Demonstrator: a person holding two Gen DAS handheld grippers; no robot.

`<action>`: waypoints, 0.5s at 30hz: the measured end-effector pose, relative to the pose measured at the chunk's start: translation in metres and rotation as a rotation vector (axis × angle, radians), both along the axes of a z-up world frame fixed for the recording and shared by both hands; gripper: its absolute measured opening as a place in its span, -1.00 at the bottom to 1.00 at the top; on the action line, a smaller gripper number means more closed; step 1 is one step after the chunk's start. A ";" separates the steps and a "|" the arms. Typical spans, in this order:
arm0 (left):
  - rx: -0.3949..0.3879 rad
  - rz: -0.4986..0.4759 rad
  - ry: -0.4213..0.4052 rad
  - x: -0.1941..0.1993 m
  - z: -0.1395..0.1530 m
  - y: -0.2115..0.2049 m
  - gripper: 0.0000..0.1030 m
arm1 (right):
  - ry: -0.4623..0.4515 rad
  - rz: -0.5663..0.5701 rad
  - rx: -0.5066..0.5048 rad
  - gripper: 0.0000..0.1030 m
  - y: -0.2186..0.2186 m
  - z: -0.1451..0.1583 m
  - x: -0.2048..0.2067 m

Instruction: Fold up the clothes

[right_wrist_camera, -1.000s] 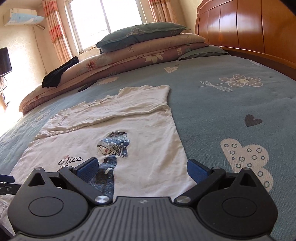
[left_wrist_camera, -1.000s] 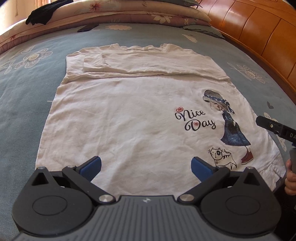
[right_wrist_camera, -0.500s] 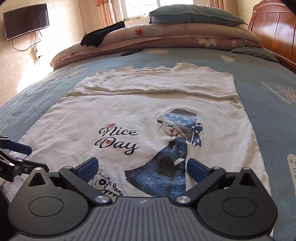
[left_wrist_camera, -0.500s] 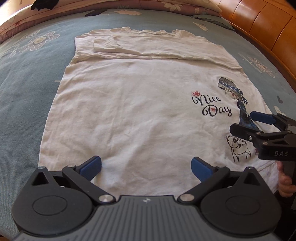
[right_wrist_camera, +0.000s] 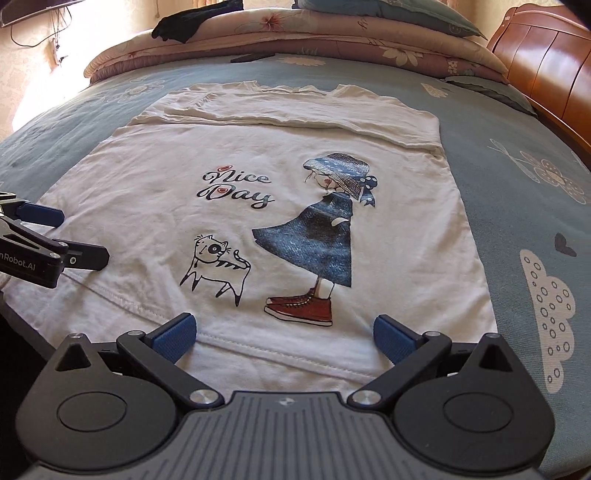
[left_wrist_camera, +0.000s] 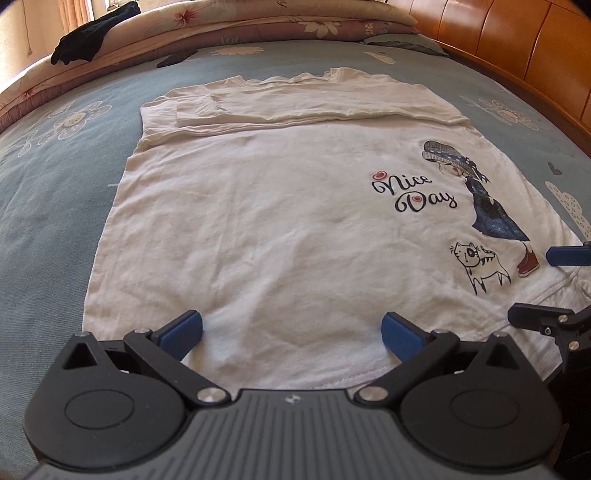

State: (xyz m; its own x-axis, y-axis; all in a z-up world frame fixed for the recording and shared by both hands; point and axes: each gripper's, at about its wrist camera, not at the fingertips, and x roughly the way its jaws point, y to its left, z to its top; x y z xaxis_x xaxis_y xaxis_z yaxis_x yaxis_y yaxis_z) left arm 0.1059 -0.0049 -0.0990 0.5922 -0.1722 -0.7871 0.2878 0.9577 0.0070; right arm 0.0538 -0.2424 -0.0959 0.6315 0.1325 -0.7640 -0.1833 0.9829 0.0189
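Note:
A white T-shirt point(left_wrist_camera: 280, 206) with a "Nice Day" girl-and-cat print lies flat on the bed, hem toward me, sleeves folded in across its far end. My left gripper point(left_wrist_camera: 291, 332) hovers open over the hem's left half, nothing between its blue pads. In the right wrist view the same T-shirt point(right_wrist_camera: 280, 155) fills the middle, and my right gripper point(right_wrist_camera: 282, 334) stands open over the hem just below the printed red shoe. Each gripper shows at the edge of the other's view: the right gripper point(left_wrist_camera: 554, 286) at the right, the left gripper point(right_wrist_camera: 74, 236) at the left.
The blue flowered bedspread point(left_wrist_camera: 48, 177) surrounds the shirt. Stacked quilts and pillows point(right_wrist_camera: 332, 33) line the far end with a black garment point(left_wrist_camera: 88, 44) on them. A wooden headboard point(left_wrist_camera: 517, 44) runs along the right. A dark flat object point(right_wrist_camera: 253, 57) lies near the quilts.
Both grippers have come closer to the shirt's hem and stayed open. The right gripper swung left from the bedspread until the print sits before it.

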 end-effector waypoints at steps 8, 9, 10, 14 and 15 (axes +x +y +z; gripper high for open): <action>0.001 0.022 -0.017 -0.002 -0.001 -0.001 1.00 | -0.013 -0.066 -0.019 1.00 0.008 -0.001 -0.002; 0.001 0.025 -0.021 -0.003 -0.001 -0.001 1.00 | -0.030 -0.072 -0.024 1.00 0.009 -0.002 -0.005; 0.000 0.027 -0.025 -0.004 -0.002 -0.001 1.00 | -0.051 -0.075 -0.032 1.00 0.010 -0.003 -0.010; 0.000 0.039 -0.043 -0.008 -0.003 -0.003 1.00 | -0.127 -0.059 -0.070 1.00 0.015 -0.006 -0.021; 0.000 0.038 -0.047 -0.009 -0.003 -0.003 1.00 | -0.130 -0.054 -0.065 1.00 0.014 -0.006 -0.022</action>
State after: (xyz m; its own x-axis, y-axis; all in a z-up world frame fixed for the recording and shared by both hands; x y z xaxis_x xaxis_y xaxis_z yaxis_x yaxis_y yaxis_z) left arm 0.0968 -0.0078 -0.1016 0.6345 -0.1489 -0.7585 0.2503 0.9680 0.0193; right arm 0.0316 -0.2282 -0.1017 0.7307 0.0482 -0.6810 -0.1264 0.9898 -0.0656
